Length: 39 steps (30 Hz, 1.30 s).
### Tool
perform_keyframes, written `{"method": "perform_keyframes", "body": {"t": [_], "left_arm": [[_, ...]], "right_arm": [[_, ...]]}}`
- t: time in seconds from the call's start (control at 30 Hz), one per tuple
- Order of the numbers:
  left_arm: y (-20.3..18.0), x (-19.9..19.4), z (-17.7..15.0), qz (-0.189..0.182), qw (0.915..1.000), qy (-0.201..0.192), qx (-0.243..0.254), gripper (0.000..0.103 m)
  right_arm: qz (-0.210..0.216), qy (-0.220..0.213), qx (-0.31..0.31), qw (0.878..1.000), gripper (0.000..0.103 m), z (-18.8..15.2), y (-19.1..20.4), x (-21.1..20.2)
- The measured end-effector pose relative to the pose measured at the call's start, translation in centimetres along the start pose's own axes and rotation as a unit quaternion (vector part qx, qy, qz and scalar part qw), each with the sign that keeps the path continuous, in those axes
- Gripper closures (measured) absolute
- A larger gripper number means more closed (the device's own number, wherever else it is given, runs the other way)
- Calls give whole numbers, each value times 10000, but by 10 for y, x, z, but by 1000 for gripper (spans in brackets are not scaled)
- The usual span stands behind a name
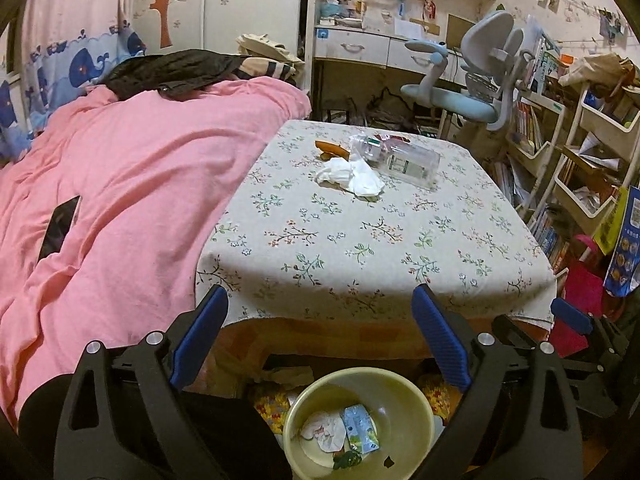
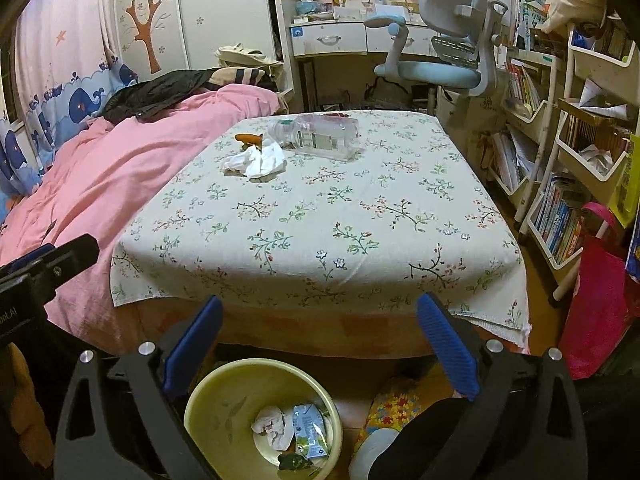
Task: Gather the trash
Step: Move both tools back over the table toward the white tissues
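Note:
A floral-clothed table (image 1: 360, 240) (image 2: 320, 220) carries a clear plastic bottle (image 1: 400, 158) (image 2: 320, 136) on its side, a crumpled white tissue (image 1: 352, 176) (image 2: 256, 160) and a small orange scrap (image 1: 330, 148) (image 2: 250, 139) near its far end. On the floor below the near edge stands a pale yellow bin (image 1: 400, 404) (image 2: 224, 396). It holds a crumpled paper (image 1: 322, 428) (image 2: 272, 424) and a blue-white packet (image 1: 360, 428) (image 2: 308, 428). My left gripper (image 1: 320, 296) hangs open above the bin, nothing between its blue pads. My right gripper (image 2: 320, 302) is open and empty too, just right of the bin.
A bed with a pink cover (image 1: 120, 180) flanks the table's left side, a dark phone (image 1: 60, 228) lying on it. A grey-blue desk chair (image 1: 472, 80) stands beyond the table. Book shelves (image 1: 580, 152) and a pink bag (image 2: 600, 300) crowd the right.

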<state>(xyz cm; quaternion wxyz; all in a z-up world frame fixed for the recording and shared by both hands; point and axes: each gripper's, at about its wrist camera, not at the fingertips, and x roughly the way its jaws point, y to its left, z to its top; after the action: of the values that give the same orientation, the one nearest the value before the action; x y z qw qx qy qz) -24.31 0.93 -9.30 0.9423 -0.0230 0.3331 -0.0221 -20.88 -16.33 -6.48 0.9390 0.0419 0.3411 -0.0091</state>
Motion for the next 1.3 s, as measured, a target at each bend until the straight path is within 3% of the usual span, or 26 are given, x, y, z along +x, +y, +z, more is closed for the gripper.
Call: {"method": "perform_keyframes", "body": {"t": [0.7,1.1,1.3], "left_arm": [[2,3,15,99,9998,-185,7,12],[12,22,54,255,9991,-350,22,10],[10,55,79,171,9994,-259,140,10]], "right_arm": [[43,12,-28,10000,9,5,0,2],[197,45,79,9998,9,26,-6,15],[228,113,-102,9996,9,42,-5,26]]}}
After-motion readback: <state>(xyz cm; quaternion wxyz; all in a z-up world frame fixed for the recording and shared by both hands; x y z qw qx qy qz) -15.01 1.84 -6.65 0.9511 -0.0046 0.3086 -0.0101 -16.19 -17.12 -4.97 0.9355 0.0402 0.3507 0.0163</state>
